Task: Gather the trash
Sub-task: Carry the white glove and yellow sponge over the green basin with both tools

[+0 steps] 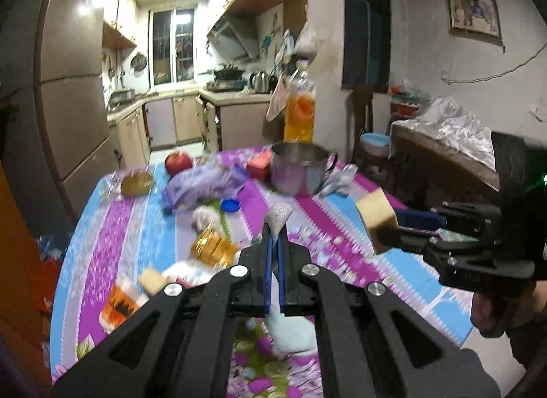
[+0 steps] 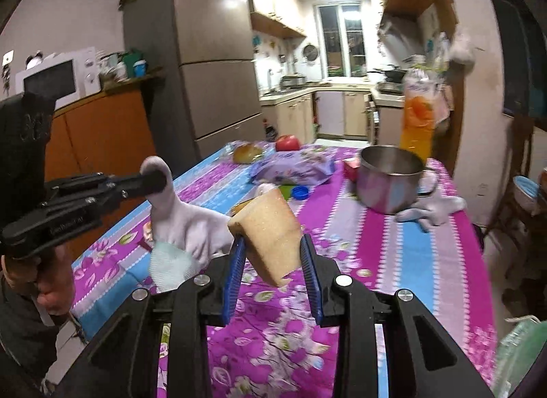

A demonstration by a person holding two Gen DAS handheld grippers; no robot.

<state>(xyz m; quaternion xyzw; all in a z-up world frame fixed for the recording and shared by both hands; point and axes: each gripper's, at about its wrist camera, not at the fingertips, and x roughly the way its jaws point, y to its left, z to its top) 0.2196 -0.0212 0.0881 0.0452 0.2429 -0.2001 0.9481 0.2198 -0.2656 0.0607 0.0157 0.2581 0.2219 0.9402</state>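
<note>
Above a desk (image 2: 427, 254) with a flowered cloth, the left claw (image 1: 273, 240) is clamped tight on a white sock (image 2: 191, 227) while the right claw (image 2: 273, 254), set narrow, grips a tan sponge block (image 2: 270, 230), both lifted near a far steel pot (image 2: 389, 175).

Left gripper (image 1: 275, 227) clamped tight, raised; right gripper (image 2: 273, 254) gripping, tilted downward.

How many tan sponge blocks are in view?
2: one sponge block clamped in the right gripper; a second sponge block on the tablecloth's near-left part. More may be hidden.
</note>
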